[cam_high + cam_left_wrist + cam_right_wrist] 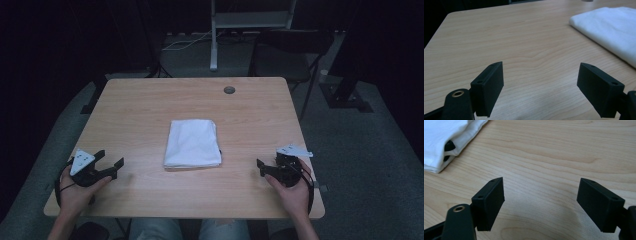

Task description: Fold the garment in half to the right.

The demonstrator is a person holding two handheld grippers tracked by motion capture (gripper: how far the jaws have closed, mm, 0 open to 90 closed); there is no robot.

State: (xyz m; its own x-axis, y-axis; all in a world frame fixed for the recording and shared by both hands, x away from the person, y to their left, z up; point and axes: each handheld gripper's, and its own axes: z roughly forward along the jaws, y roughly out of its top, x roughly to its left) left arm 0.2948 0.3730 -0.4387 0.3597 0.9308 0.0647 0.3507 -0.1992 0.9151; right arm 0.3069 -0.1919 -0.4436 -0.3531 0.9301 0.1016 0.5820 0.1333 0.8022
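A folded white cloth (193,143) is seen lying flat at the middle of the counter (135,100), untouched. The left gripper (112,163) and right gripper (261,167) are held near the front corners, jaws wide apart and empty. Any handling is judged not yet begun.

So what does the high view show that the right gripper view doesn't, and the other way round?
High view alone: the whole folded white cloth at mid-table, both hands with their tongs, left tongs and right tongs, either side of it, the round hole near the far edge, and a chair beyond. Right gripper view alone: dark patches between the cloth's stacked layers at one corner, and its open jaws up close. Both share the cloth and the wooden table.
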